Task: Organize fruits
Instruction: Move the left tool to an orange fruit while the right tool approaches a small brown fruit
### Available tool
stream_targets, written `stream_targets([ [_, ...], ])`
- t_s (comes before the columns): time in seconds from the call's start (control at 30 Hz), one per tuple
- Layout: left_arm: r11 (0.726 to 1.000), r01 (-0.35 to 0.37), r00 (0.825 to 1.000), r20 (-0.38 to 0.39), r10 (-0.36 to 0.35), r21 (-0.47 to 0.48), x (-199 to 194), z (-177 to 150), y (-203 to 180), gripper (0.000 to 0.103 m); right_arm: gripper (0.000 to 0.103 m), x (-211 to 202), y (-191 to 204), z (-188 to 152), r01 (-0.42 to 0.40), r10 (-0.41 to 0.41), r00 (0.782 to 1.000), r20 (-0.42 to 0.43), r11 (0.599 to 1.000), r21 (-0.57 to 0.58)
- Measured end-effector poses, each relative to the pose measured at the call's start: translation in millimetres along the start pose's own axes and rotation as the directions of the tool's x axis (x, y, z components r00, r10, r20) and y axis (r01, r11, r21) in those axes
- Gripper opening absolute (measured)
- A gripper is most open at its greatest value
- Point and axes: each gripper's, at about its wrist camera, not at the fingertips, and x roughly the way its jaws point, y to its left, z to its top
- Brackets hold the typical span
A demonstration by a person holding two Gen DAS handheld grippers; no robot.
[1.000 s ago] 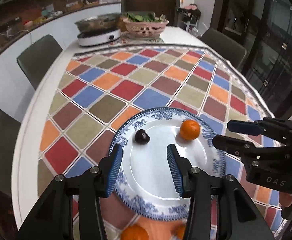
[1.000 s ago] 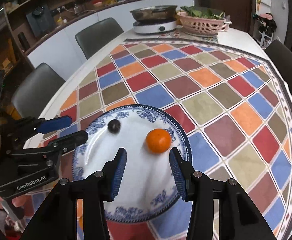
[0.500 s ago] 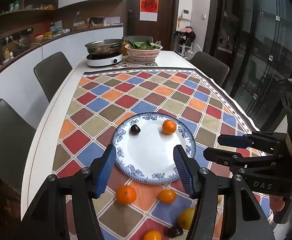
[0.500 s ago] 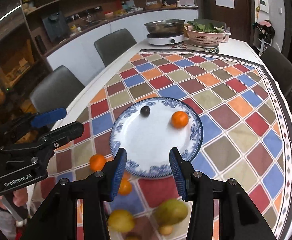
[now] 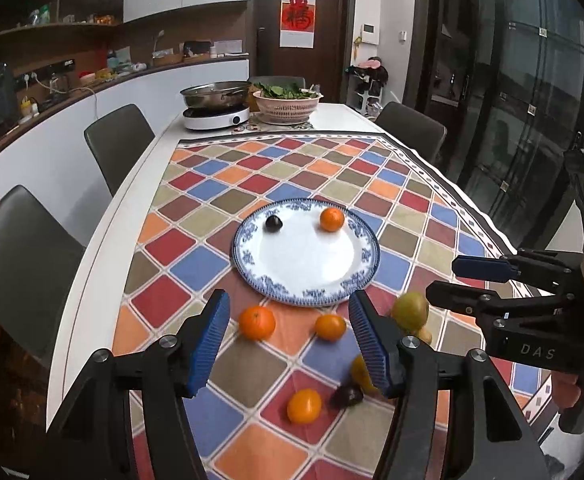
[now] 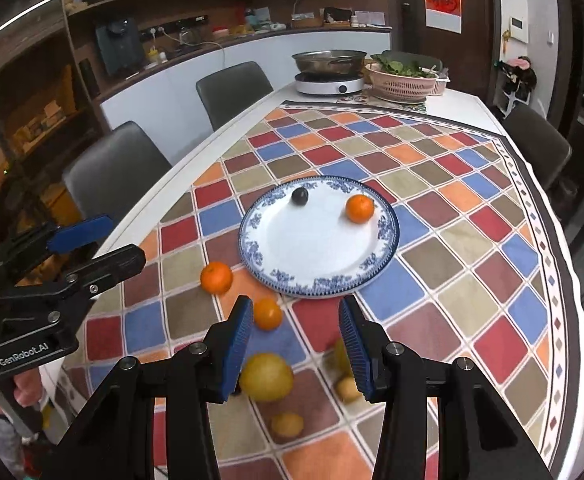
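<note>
A blue-rimmed white plate (image 5: 304,264) (image 6: 316,252) on the checkered tablecloth holds an orange (image 5: 331,219) (image 6: 359,208) and a dark plum (image 5: 273,223) (image 6: 299,196). Loose fruit lies nearer me: oranges (image 5: 257,322) (image 5: 330,327) (image 5: 304,406), a dark plum (image 5: 346,395), a yellow-green pear (image 5: 411,311) (image 6: 266,377), and small yellow fruits (image 6: 287,424). My left gripper (image 5: 288,340) is open and empty, raised above the loose fruit. My right gripper (image 6: 294,344) is open and empty, likewise raised; it also shows in the left wrist view (image 5: 452,280).
A hotpot on an induction cooker (image 5: 216,108) and a pink basket of greens (image 5: 287,104) stand at the far end of the table. Grey chairs (image 5: 118,140) line both sides. The table's left edge (image 5: 92,280) is close to the fruit.
Both grippers have pulled back and up from over the plate. The loose fruit in front of the plate has come into view. Both stay open.
</note>
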Motion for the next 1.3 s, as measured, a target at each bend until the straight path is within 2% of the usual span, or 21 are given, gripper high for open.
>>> stream_targets([
  [0.2,1.0,-0.012,1.0,-0.019,0.013,0.018,-5.0,-25.2,-5.8,0.063,0.046,-3.3,7.6,-22.9,-0.016,0.015,0.999,-0.046,1.0,-0.017],
  [0.57,0.998,0.004,0.99,-0.14,0.004,0.056,15.6,-61.2,-8.3,0.063,0.046,18.1,13.5,-60.2,-0.036,0.03,0.984,-0.178,0.999,-0.026],
  [0.97,0.994,0.031,0.96,-0.278,-0.002,0.1,54.3,-85.0,-8.2,0.063,0.045,52.3,7.7,-83.6,-0.034,0.033,0.949,-0.314,0.999,0.003],
  [1.13,0.994,0.036,0.949,-0.315,0.0,0.108,67.9,-91.0,-6.9,0.063,0.046,63.3,5.7,-90.5,-0.038,0.041,0.937,-0.348,0.999,0.014],
  [1.3,0.994,0.048,0.938,-0.346,-0.011,0.098,82.1,-93.5,-4.0,0.063,0.045,70.6,4.2,-91.6,-0.034,0.037,0.934,-0.356,0.999,0.014],
])
